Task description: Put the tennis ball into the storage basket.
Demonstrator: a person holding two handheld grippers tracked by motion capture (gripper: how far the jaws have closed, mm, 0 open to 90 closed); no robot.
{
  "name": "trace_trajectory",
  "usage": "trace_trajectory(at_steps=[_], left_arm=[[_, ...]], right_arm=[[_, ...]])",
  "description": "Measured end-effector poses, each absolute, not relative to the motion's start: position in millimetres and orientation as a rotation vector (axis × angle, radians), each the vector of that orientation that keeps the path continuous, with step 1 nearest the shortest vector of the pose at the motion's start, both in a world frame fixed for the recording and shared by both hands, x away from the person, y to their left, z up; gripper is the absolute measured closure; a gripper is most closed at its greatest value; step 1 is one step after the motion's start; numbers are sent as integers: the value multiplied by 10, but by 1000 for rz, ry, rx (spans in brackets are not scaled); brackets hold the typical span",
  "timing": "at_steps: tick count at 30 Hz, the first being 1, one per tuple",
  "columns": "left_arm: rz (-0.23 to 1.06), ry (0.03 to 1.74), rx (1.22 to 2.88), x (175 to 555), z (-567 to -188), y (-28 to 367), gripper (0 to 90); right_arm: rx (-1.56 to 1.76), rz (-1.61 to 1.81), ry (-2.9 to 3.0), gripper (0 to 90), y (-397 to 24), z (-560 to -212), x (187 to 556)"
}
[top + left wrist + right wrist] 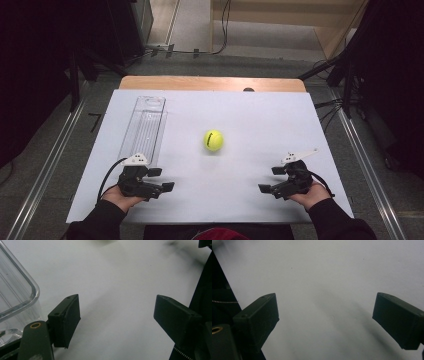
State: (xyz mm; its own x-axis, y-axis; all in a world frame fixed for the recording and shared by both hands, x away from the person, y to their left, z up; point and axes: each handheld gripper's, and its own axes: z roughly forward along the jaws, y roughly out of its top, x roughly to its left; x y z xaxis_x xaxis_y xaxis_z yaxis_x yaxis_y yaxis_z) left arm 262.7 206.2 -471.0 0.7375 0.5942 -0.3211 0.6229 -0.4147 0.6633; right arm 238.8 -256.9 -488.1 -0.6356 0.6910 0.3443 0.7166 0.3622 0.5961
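Note:
A yellow-green tennis ball [213,140] lies near the middle of the white table top [260,115]. A long clear plastic tray [145,127] lies at the left, running away from me. My left gripper [162,179] rests low at the front left, just past the tray's near end, and points right. Its jaws stand apart with nothing between them [117,307], and the tray's rounded corner [22,295] is close beside one jaw. At the front right, my right gripper [270,179] points left. Its jaws are open over bare table [324,305]. The ball lies well beyond both grippers.
The table's wooden far edge [210,82] shows beyond the white sheet. Metal floor rails [45,170] run along both sides of the table, and cables [330,107] lie on the floor at the right and at the back.

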Motion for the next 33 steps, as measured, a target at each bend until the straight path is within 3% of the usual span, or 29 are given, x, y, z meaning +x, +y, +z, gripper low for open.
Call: trace_trajectory(at_steps=[33], left_arm=[[-35, 959, 2120, 2631, -4601, 1958, 220]], right_arm=[[-1327, -1124, -2585, 49, -2560, -4885, 2387]])
